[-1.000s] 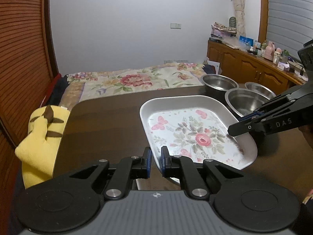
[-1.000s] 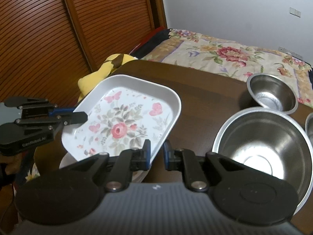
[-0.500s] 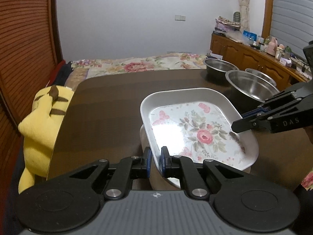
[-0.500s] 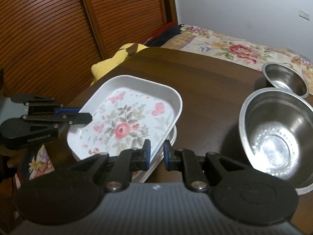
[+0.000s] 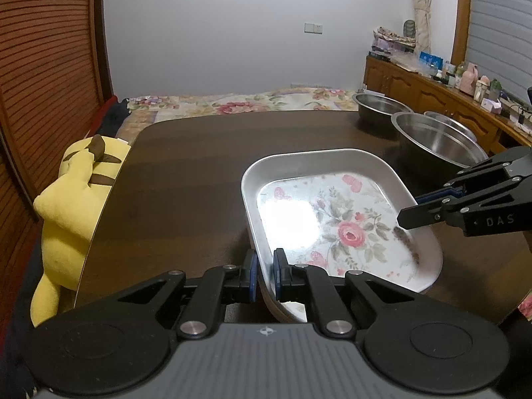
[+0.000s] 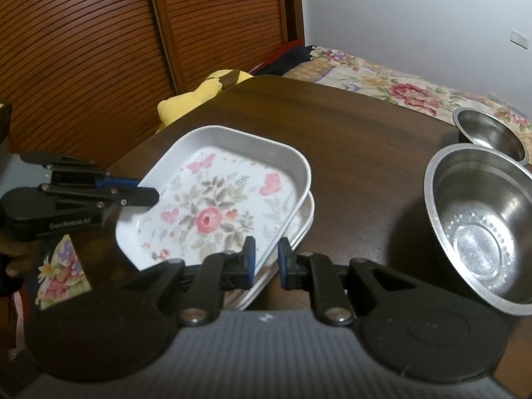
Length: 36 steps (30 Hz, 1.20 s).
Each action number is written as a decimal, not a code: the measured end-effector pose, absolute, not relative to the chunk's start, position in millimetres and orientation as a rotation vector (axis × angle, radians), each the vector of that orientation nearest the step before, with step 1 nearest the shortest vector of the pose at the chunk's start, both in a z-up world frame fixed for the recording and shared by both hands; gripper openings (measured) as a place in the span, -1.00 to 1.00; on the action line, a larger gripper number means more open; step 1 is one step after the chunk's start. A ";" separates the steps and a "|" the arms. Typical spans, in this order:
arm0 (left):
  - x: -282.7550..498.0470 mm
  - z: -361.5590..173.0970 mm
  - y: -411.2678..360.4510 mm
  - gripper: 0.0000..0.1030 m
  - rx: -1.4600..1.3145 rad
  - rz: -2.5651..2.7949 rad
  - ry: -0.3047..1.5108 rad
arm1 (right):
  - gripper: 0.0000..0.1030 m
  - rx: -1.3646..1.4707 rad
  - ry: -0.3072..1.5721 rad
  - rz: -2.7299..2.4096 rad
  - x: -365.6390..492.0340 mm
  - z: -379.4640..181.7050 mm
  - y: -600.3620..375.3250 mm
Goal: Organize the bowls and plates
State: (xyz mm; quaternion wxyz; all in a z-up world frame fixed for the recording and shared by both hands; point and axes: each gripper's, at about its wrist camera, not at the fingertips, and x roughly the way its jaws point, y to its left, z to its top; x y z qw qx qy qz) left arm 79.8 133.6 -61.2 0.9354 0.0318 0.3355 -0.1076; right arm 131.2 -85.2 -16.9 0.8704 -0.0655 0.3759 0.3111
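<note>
Pinching opposite rims, left tool point(image 5: 264, 274) and right tool point(image 6: 266, 262) hold the floral plate point(image 6: 212, 206) directly above the stacked plates point(image 6: 304, 222) on the table point(image 6: 359, 153), long axes nearly matched; steel bowls point(image 6: 482, 229) stand beside.

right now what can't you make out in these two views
- How many trays lie under the floral tray: it covers them in both views.
- Third steel bowl: mostly behind the big bowl, left view.
- Sideboard clutter: too small, left view.
- Whether the floral tray is fully seated: right gripper hides the near edge.
</note>
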 end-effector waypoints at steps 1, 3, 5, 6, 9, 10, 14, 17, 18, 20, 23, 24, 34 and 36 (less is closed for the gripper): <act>79.7 -61.3 133.5 -0.80 0.066 -0.218 0.685 | -0.69 -0.134 0.781 0.650 131.0 -16.8 -85.1; 80.2 -61.4 132.3 -0.79 0.069 -0.215 0.683 | -0.69 -0.130 0.772 0.647 129.9 -17.0 -85.3; 80.9 -62.6 131.8 -0.79 0.074 -0.211 0.685 | -0.69 -0.120 0.763 0.644 128.2 -17.9 -86.9; 81.5 -63.3 132.2 -0.79 0.076 -0.210 0.685 | -0.69 -0.111 0.758 0.641 127.9 -18.2 -87.7; 82.3 -65.7 131.5 -0.79 0.075 -0.208 0.684 | -0.66 -0.091 0.744 0.633 126.7 -20.3 -89.3; 82.2 -66.2 131.7 -0.79 0.072 -0.207 0.683 | -0.66 -0.081 0.738 0.633 126.1 -21.4 -90.8; 84.2 -67.2 133.6 -0.79 0.057 -0.205 0.687 | -0.66 -0.017 0.715 0.632 125.0 -26.8 -98.0; 84.1 -66.6 133.9 -0.79 0.058 -0.203 0.685 | -0.66 0.027 0.702 0.640 124.8 -28.2 -103.2; 83.6 -65.9 133.9 -0.79 0.059 -0.201 0.683 | -0.66 0.039 0.699 0.644 125.6 -27.5 -105.4; 83.6 -63.8 134.9 -0.79 0.058 -0.195 0.676 | -0.66 0.048 0.690 0.639 126.2 -25.5 -110.7; 83.7 -57.1 136.0 -0.79 0.048 -0.188 0.656 | -0.66 0.048 0.672 0.627 125.2 -19.5 -118.5; 84.8 -53.7 135.9 -0.77 0.044 -0.188 0.648 | -0.66 0.048 0.662 0.619 124.9 -16.8 -121.4; 101.1 -19.8 105.3 -0.41 0.061 -0.239 0.554 | -0.66 0.054 0.536 0.490 119.2 15.1 -173.0; 104.4 -15.5 94.0 -0.30 0.062 -0.259 0.538 | -0.66 0.058 0.522 0.457 118.9 18.1 -187.0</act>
